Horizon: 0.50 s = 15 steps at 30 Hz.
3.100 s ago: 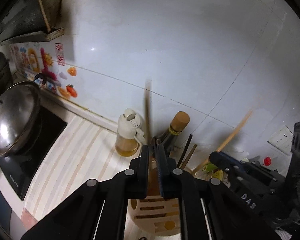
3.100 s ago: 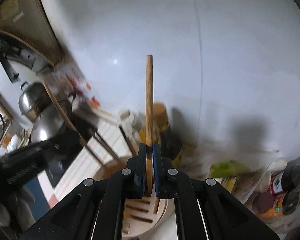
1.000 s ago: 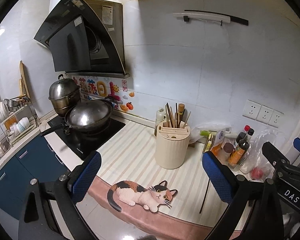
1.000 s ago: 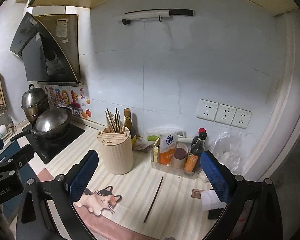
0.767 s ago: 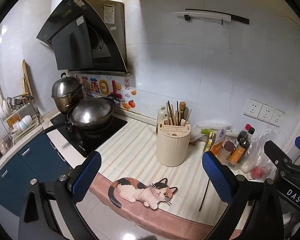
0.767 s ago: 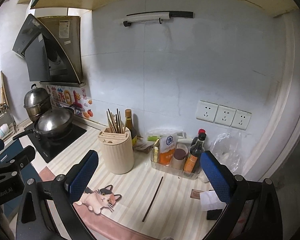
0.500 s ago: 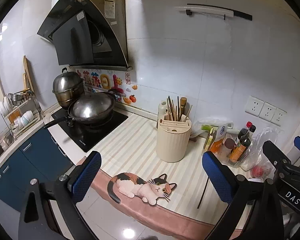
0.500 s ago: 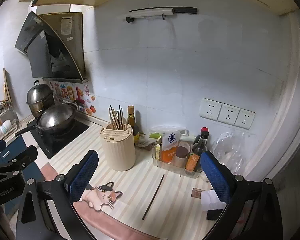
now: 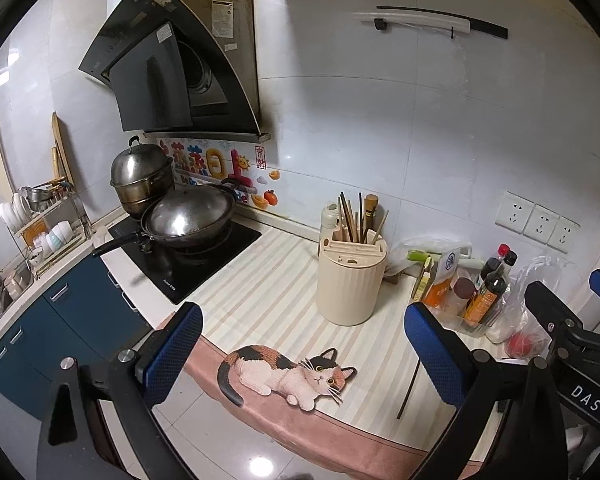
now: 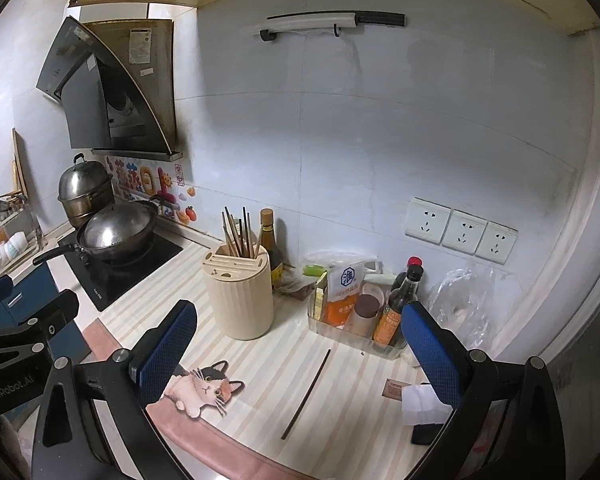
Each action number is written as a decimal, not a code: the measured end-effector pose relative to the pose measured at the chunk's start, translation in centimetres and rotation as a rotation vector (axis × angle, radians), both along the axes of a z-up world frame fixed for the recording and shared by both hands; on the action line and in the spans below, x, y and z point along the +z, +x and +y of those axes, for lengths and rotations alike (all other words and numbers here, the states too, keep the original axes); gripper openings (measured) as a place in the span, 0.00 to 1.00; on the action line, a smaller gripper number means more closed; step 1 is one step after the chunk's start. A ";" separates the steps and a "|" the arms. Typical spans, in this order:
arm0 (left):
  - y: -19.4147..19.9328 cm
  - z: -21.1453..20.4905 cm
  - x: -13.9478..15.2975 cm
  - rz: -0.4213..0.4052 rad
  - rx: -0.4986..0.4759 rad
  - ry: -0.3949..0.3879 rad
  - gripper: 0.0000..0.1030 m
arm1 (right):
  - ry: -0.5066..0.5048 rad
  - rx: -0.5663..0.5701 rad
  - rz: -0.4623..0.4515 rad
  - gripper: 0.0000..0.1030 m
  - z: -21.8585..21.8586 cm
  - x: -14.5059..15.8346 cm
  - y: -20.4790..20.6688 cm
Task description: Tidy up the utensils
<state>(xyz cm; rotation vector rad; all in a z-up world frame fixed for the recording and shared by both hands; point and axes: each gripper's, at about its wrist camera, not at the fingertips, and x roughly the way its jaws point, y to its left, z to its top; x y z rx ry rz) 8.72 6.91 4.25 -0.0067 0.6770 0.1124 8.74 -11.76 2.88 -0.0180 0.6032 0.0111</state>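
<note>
A cream ribbed utensil holder (image 9: 352, 280) stands on the striped counter with several chopsticks (image 9: 354, 220) upright in it; it also shows in the right wrist view (image 10: 240, 292). One dark chopstick (image 10: 306, 394) lies loose on the counter in front of the condiment tray, also visible in the left wrist view (image 9: 409, 388). My left gripper (image 9: 304, 360) is open and empty, well back from the counter. My right gripper (image 10: 300, 356) is open and empty, above the counter's front edge.
A wok (image 9: 188, 216) and steel pot (image 9: 142, 180) sit on the black hob at left. A clear tray of bottles and packets (image 10: 364, 308) stands right of the holder. A cat sticker (image 9: 288, 374) marks the counter's pink front edge. Wall sockets (image 10: 460, 230) are at right.
About three seconds ago each gripper was shut on a chopstick over the holder. Both are now open and empty and have pulled far back; over the last second they rose slightly.
</note>
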 end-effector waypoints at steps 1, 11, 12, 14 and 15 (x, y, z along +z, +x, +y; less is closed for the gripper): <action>0.0 0.0 0.0 -0.001 0.000 0.003 1.00 | -0.001 0.002 -0.001 1.00 0.1 0.0 0.0; -0.1 0.1 0.1 -0.007 0.001 0.005 1.00 | 0.002 0.005 -0.003 1.00 0.2 0.1 0.0; -0.1 0.1 0.1 -0.008 0.002 0.005 1.00 | 0.001 0.005 -0.003 1.00 0.2 0.1 -0.1; -0.1 0.1 0.3 -0.009 0.004 0.004 1.00 | 0.003 0.005 -0.003 1.00 0.2 0.1 -0.1; -0.2 0.2 0.3 -0.010 0.005 0.005 1.00 | 0.003 0.005 -0.002 1.00 0.2 0.1 -0.1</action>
